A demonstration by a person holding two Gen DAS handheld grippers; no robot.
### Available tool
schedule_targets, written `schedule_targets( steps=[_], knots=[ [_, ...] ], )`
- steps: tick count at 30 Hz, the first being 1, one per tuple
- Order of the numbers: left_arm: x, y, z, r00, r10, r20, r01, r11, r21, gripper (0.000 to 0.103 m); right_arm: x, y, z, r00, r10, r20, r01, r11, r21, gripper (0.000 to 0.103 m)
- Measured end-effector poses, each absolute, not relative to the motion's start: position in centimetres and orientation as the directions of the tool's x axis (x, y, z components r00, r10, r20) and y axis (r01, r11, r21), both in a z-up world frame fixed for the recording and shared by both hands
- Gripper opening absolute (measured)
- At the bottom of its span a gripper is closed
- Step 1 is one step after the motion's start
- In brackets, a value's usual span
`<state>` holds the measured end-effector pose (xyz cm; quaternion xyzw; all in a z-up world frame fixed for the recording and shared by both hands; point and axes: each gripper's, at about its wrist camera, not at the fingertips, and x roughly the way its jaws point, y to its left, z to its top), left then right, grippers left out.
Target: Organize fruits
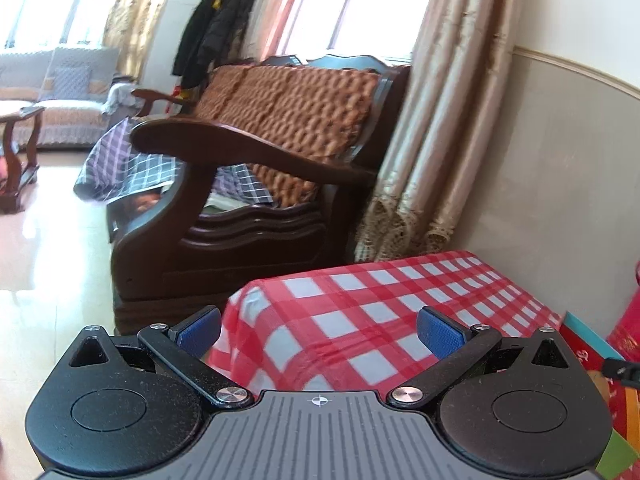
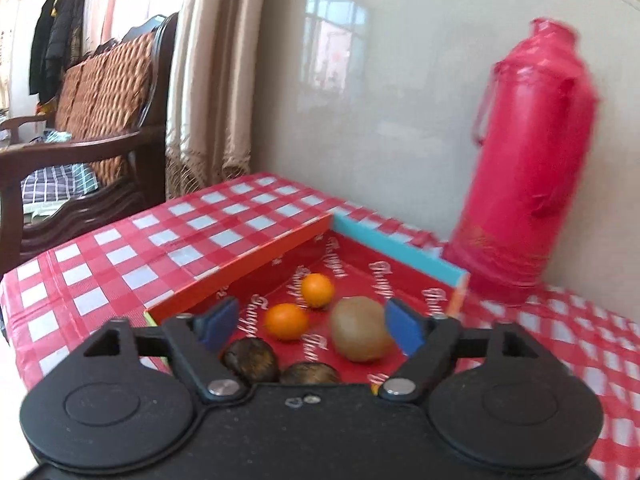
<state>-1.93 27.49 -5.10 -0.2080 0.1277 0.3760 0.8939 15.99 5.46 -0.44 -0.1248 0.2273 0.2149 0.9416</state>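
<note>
The right gripper (image 2: 314, 326) hangs with jaws spread wide and nothing between its blue pads, over a shallow red cardboard box (image 2: 256, 258) on the red-and-white checked tablecloth (image 2: 132, 256). In the box lie two small orange citrus fruits (image 2: 286, 321), a brown kiwi (image 2: 360, 330) and two dark round fruits (image 2: 250, 360). The left gripper (image 1: 320, 334) is likewise released and empty above the cloth, and a red thermos flask (image 2: 528, 168) stands behind the box.

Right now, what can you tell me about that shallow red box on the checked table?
The red box is a shallow open cardboard tray with an orange outer wall, a light blue far wall and a red floor printed with white script. It lies flat on the checked tablecloth, beside a tall red flask. Inside lie two small oranges, a kiwi and two dark round fruits.
</note>
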Motion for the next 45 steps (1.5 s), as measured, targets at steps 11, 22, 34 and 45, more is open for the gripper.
schedule_targets(
  steps=[11, 22, 34, 45],
  knots=[
    [0.2, 17.5, 1.4, 0.852, 0.360, -0.380, -0.440, 0.886, -0.148, 0.103, 4.9, -5.2, 4.1, 0.884, 0.194, -0.426, -0.240, 0.969, -0.055, 0.097],
    [-7.2, 9.0, 7.8, 0.890, 0.232, -0.393, -0.235, 0.971, 0.042, 0.103, -4.2, -8.9, 4.9, 0.901, 0.110, -0.420, -0.117, 0.993, 0.010, 0.097],
    [-8.2, 9.5, 8.5, 0.883, 0.247, -0.398, -0.249, 0.967, 0.047, 0.103, -4.7, -7.9, 5.3, 0.902, 0.119, -0.416, -0.128, 0.992, 0.006, 0.097],
    [-7.5, 10.7, 7.8, 0.871, 0.252, -0.422, -0.268, 0.963, 0.022, 0.103, -4.6, -7.2, 5.0, 0.895, 0.129, -0.427, -0.140, 0.990, 0.006, 0.097]
  ],
)
